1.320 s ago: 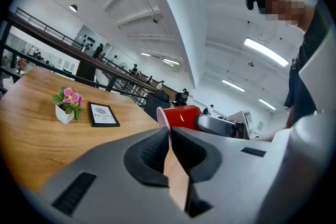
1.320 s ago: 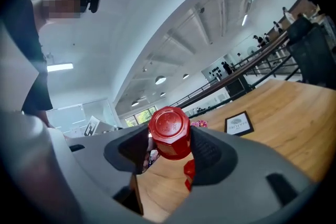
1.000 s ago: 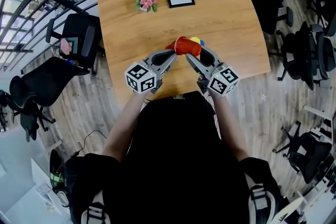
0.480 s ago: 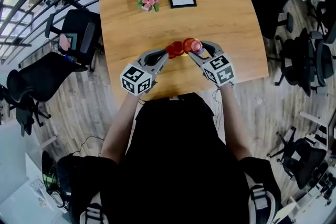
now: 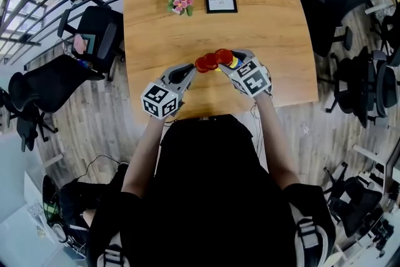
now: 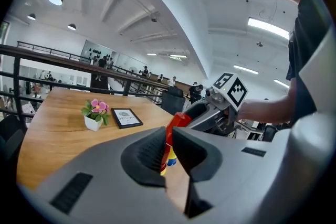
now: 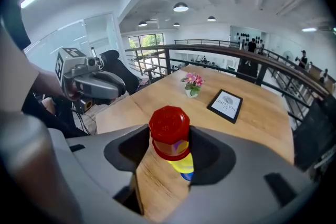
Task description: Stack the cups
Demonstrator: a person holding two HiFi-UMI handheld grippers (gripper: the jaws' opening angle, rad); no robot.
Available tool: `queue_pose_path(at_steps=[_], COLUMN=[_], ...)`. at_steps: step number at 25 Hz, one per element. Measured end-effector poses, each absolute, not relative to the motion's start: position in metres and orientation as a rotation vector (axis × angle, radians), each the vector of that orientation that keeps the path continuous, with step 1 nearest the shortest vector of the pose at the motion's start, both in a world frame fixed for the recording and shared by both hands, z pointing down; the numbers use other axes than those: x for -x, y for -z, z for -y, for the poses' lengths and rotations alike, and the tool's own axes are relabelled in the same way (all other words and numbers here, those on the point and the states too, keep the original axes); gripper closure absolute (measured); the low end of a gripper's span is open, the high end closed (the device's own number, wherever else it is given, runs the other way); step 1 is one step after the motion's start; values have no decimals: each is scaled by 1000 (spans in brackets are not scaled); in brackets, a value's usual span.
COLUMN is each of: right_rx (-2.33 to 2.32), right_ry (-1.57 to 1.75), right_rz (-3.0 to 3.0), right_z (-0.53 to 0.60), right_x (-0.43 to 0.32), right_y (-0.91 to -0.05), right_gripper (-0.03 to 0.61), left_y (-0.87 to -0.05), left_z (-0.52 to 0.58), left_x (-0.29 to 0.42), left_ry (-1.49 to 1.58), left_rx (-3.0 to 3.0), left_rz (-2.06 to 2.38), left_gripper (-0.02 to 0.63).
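Both arms (image 5: 147,146) reach forward, the grippers meeting tip to tip. The left gripper (image 5: 194,67) lies near level, jaws pinched almost together on a red cup (image 6: 177,122). The right gripper (image 5: 229,64) tilts down (cube uppermost), jaws apart, clamping a cup stack (image 7: 170,135).

Red cup (image 5: 204,63) beside red-yellow-blue nested cups (image 5: 225,58).

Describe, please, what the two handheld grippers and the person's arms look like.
Both the left gripper and the right gripper are grey moulded plastic with broad wedge-shaped jaws and dark ribbed pads. Each carries a white cube printed with black square markers. The person wears a black top; the forearms are uncovered.
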State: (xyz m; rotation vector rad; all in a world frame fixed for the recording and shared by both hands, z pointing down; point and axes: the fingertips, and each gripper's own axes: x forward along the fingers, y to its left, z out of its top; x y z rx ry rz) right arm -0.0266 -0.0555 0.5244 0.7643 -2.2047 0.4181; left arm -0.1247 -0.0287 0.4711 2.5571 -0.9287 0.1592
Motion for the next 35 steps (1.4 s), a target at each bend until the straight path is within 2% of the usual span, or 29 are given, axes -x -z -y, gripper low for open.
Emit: queue_pose_path(at_steps=[17,28,33,35], right_rx=[-766,-830,-914,-940], right_ry=[-458,-422,-402,-402], right_rz=[2231,2321,2354,2352], right_z=[69,57,49,44], right_x=[35,28,12,3], right_y=[-530,-501,-493,-497], right_gripper=[314,279,294,330], left_y=[-477,-471,-464,-460], left_z=[41,43,39,35], left_x=[127,130,127,125], left_ry=[-158,-136,-100,-92], left_rx=[-2547,-2563,-2576,-2584], left_rz=[914,922,906,900], left_gripper=[580,580,581,581])
